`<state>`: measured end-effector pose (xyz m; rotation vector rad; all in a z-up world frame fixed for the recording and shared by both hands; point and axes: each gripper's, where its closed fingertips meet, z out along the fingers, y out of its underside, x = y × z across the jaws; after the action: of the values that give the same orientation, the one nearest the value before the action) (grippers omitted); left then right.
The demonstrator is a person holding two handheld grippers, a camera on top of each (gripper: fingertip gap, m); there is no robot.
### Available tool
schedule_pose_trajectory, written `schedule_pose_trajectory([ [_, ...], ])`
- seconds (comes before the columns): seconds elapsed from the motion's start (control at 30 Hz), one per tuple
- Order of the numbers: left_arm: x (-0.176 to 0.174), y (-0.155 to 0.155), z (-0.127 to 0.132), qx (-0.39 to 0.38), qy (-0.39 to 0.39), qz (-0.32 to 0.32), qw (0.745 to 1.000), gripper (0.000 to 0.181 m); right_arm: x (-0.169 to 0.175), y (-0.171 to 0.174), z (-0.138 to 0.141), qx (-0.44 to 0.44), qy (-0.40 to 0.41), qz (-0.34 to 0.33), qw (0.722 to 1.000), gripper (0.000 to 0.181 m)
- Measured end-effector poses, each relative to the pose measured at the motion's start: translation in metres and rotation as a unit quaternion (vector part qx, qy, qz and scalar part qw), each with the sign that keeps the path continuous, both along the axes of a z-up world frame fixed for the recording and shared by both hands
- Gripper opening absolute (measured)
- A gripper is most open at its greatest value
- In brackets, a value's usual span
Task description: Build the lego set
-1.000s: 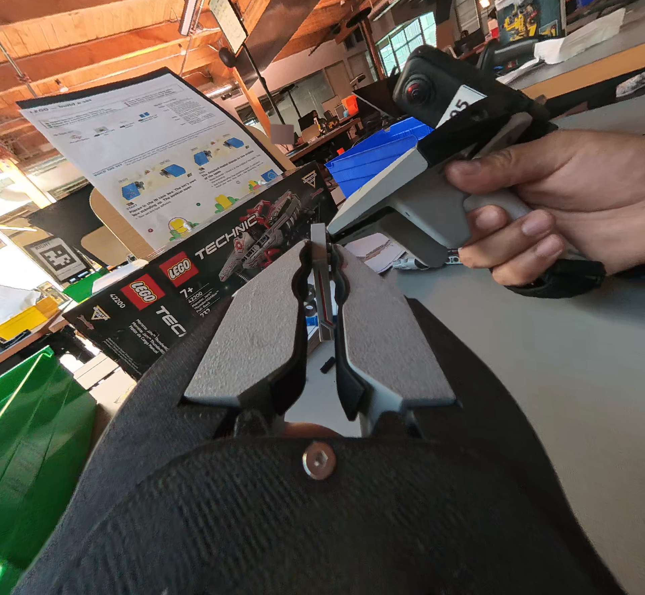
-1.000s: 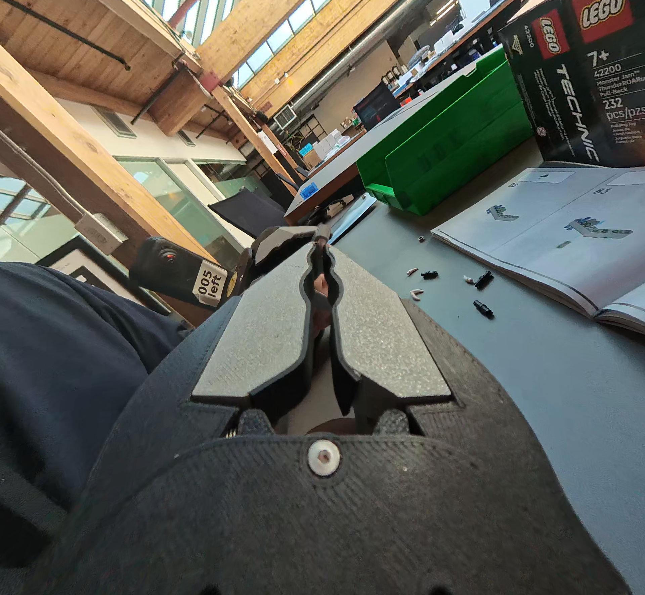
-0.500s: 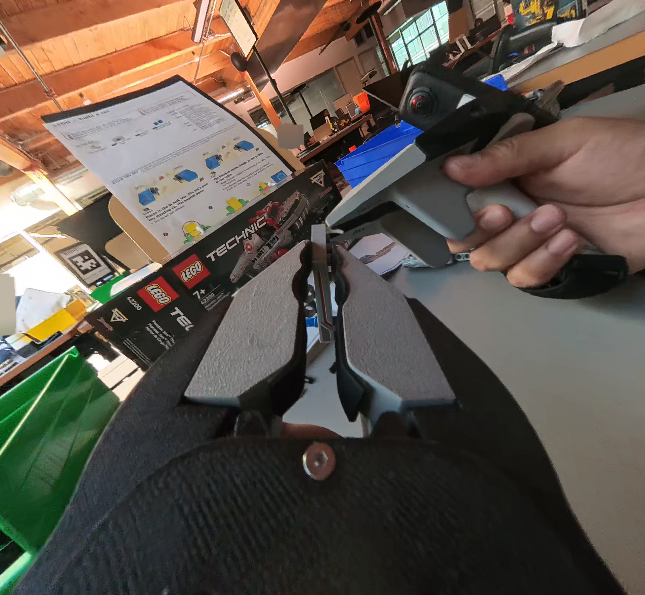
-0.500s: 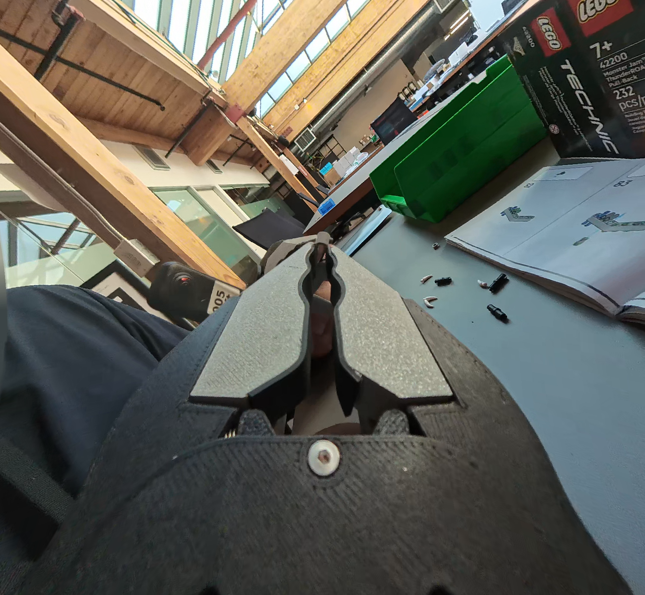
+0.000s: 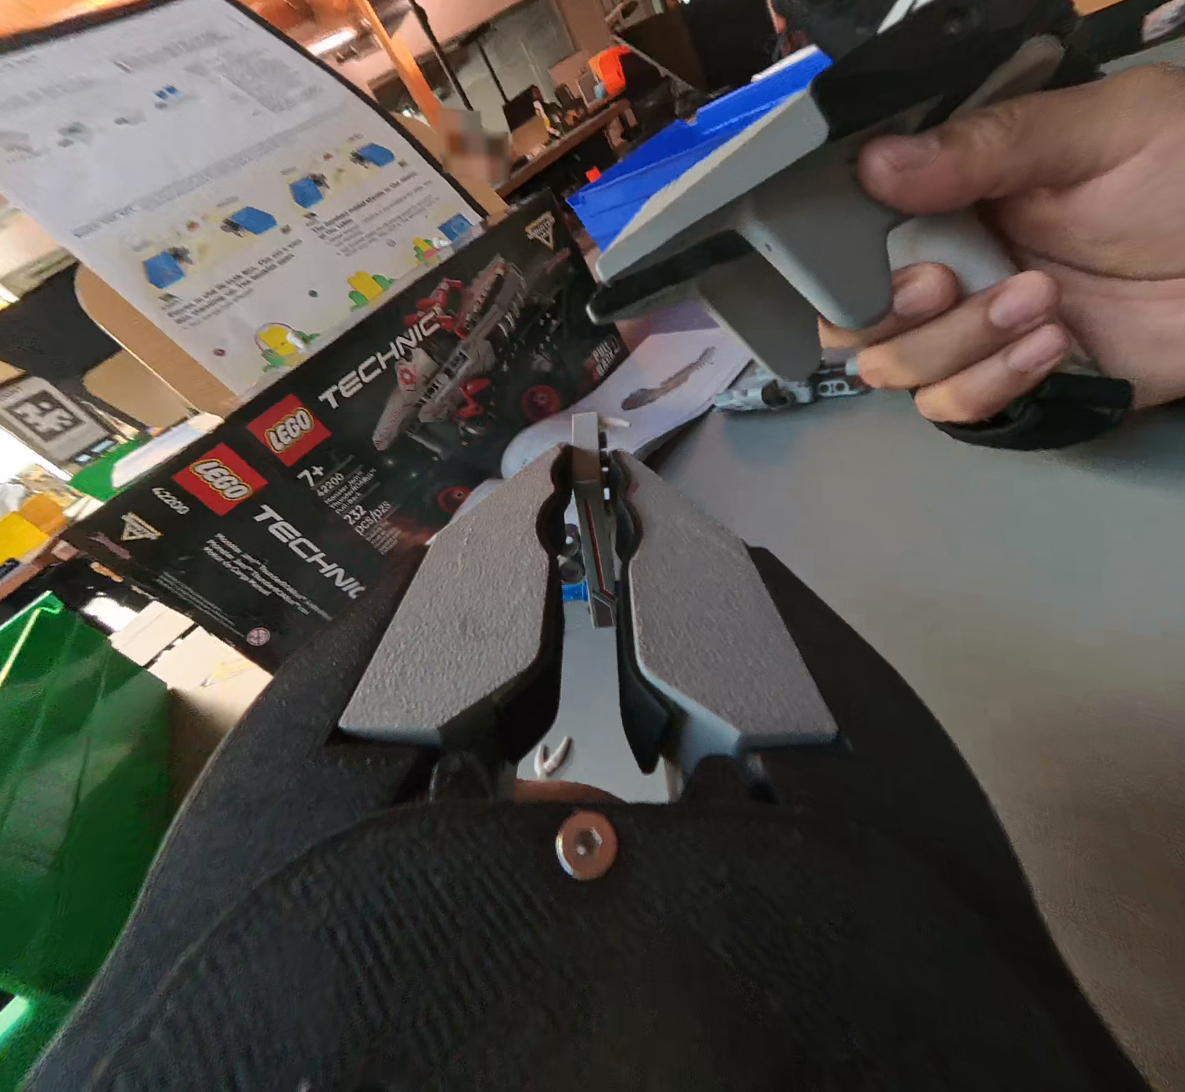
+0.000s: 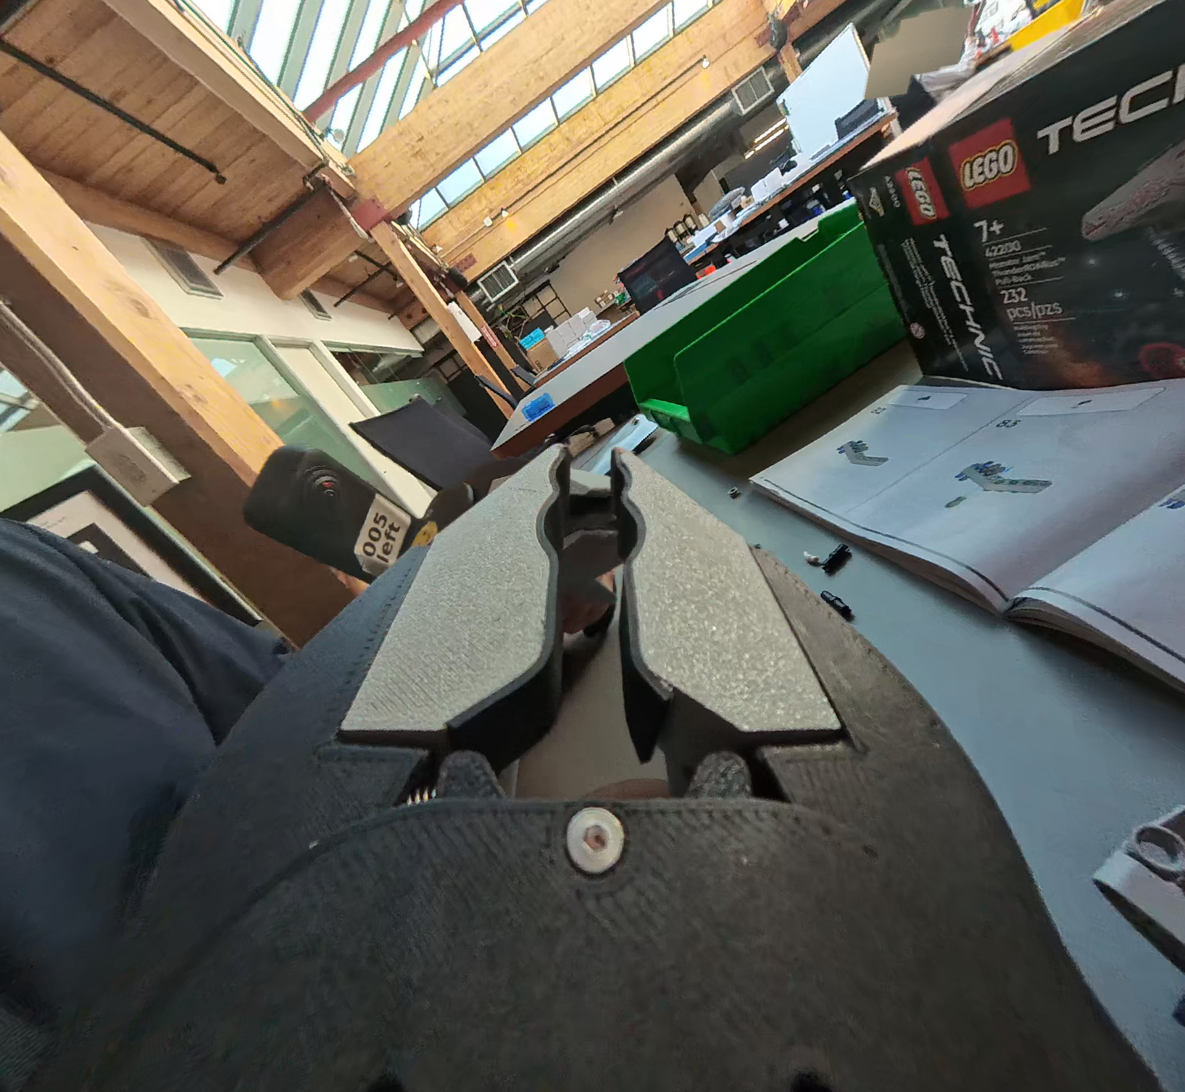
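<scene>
The left gripper (image 5: 588, 465) is clamped on a flat grey panel piece (image 5: 593, 535), held edge-on between the fingers; its long axis runs along the fingers and its far end pokes out just past the tips, a thin red stripe showing down its edge. Beneath the jaws, a small white curved piece (image 5: 553, 755) lies on the grey table (image 5: 930, 644)

The right gripper (image 6: 587, 465) stands narrowly parted with nothing clearly in it. Just beyond its tips lies the left gripper's front end, so the two tools face each other, tip toward tip. Seen from the left wrist view, the right gripper's body (image 5: 737, 228) hangs ahead, up and to the right of the held panel, gripped by a hand (image 5: 1039, 241). The left side therefore has the part; the right is the free one, and I judge the coming move turns on bringing those parted fingers in line with the panel's protruding end, or on fetching a mating part

Farther from the right gripper, to its right, black pins (image 6: 835, 556) lie scattered beside the open instruction booklet (image 6: 1000, 484). A grey beam piece (image 6: 1148, 888) sits near the lower right edge. Beyond the booklet stand the black set box (image 6: 1039, 266) and a green bin (image 6: 769, 356). Past the left gripper, the same box (image 5: 359, 484) leans under a white printed sheet (image 5: 224, 164); more built pieces (image 5: 776, 394) lie under the hand
</scene>
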<state>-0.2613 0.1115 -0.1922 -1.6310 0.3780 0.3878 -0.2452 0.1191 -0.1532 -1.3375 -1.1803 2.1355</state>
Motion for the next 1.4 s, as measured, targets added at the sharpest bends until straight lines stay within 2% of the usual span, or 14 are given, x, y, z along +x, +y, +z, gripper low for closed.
schedule_pose_trajectory([
  [0.07,0.000,-0.002,-0.016,-0.058,0.007,-0.021,0.998,0.008,0.000,0.005,0.001,0.012,0.004,-0.023,1.000,0.010],
  [0.17,-0.004,-0.011,-0.052,-0.192,-0.001,-0.036,0.981,0.007,0.000,0.007,-0.001,0.035,0.001,-0.040,0.999,0.010],
  [0.33,-0.012,-0.022,-0.071,-0.270,-0.005,-0.020,0.963,0.007,-0.002,0.004,-0.006,0.078,-0.010,-0.056,0.995,0.010],
  [0.43,-0.014,-0.025,-0.089,-0.319,-0.025,-0.010,0.947,0.017,-0.002,0.005,-0.007,0.089,-0.011,-0.064,0.994,0.009],
  [0.53,-0.011,-0.023,-0.088,-0.316,-0.033,-0.015,0.948,0.014,0.000,0.009,-0.007,0.083,-0.011,-0.069,0.994,0.008],
  [0.67,-0.011,-0.025,-0.085,-0.318,-0.040,-0.015,0.947,0.026,0.001,0.012,-0.006,0.082,-0.009,-0.077,0.994,0.007],
  [0.8,-0.014,-0.027,-0.064,-0.301,-0.074,-0.034,0.950,0.029,0.002,0.012,-0.005,0.084,-0.005,-0.080,0.993,0.006],
  [0.9,-0.039,-0.024,-0.048,-0.300,-0.080,-0.020,0.950,0.025,0.002,0.012,-0.004,0.082,-0.002,-0.080,0.993,0.005],
  [1.0,-0.070,-0.017,-0.060,-0.339,-0.045,0.008,0.940,0.025,0.002,0.011,-0.003,0.085,-0.002,-0.078,0.993,0.005],
  [1.07,-0.073,-0.012,-0.070,-0.362,-0.039,-0.008,0.931,0.018,0.002,0.011,-0.003,0.091,-0.002,-0.081,0.993,0.005],
  [1.2,-0.076,-0.003,-0.080,-0.387,-0.029,-0.023,0.922,0.016,0.002,0.010,-0.004,0.094,-0.002,-0.080,0.992,0.005],
  [1.4,-0.073,0.004,-0.092,-0.418,-0.058,-0.046,0.906,0.009,0.002,0.010,-0.003,0.083,0.000,-0.077,0.994,0.005],
])
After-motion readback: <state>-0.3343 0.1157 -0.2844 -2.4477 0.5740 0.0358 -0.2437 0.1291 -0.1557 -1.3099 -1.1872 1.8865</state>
